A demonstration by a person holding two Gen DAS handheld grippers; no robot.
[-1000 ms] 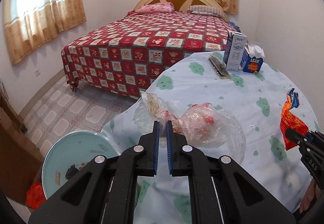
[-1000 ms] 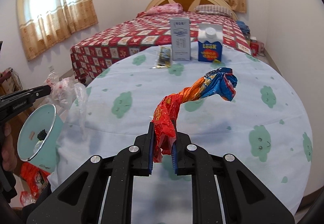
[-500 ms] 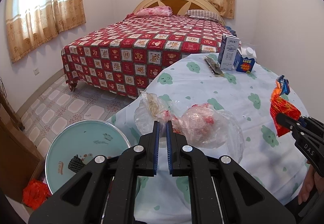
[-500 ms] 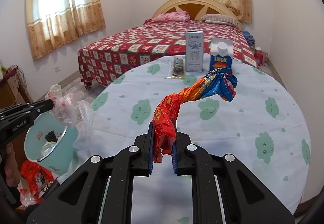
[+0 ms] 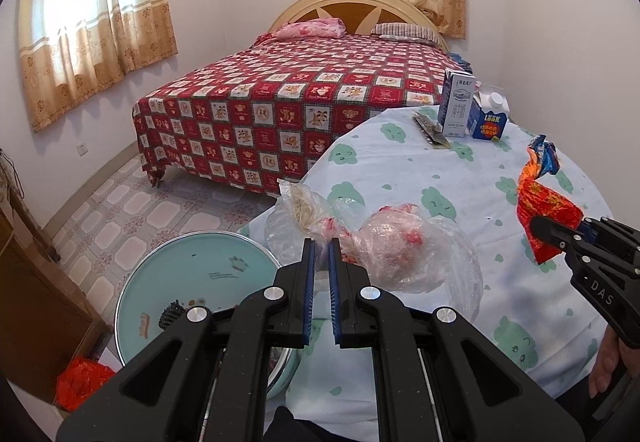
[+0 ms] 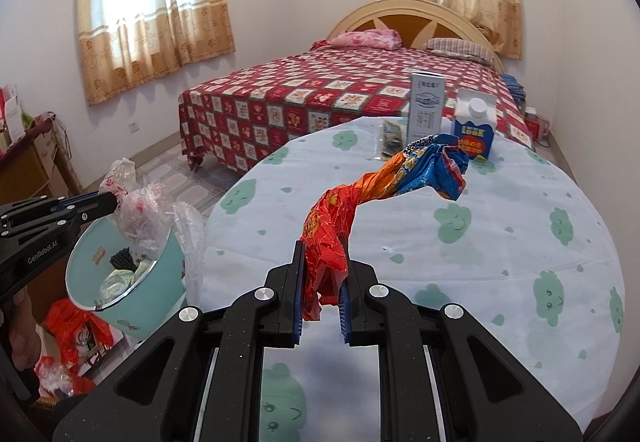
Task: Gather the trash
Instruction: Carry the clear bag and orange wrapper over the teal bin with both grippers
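Left gripper (image 5: 321, 242) pinched nearly shut on a bunch of clear plastic bags (image 5: 384, 242). Thin film caught between the blue pads, the rest billowing forward, crumpled, with red print and something pale and stringy inside one bag. Seen from the right wrist, hanging in the air off the table's edge, above the rim of a pale teal trash bin (image 6: 160, 266). Bin on the floor just beside the table, metal-rimmed, already holding crumpled paper and a dark ridged scrap.

Right gripper (image 6: 320, 262) clamped on a twisted snack wrapper (image 6: 400, 178). Jaws only a little apart, the red end of the wrapper squeezed between the pads and poking out below them. Wrapper rising forward in a tight twist, red to orange, ending in a crumpled blue tuft, held clear above the table (image 6: 520, 234). Same wrapper visible at the right edge of the left wrist view, gripped by the black fingertips.

Round table covered in a white cloth with green cloud faces. At its far side, upright and near each other: a tall white-and-blue milk carton (image 6: 427, 104), a shorter blue carton with a white screw cap (image 6: 474, 130), and a flat dark packet (image 6: 390, 140) lying beside them. Red plastic bags (image 6: 76, 326) on the floor near the bin. Bed with red patchwork spread (image 5: 320, 102) beyond the table.
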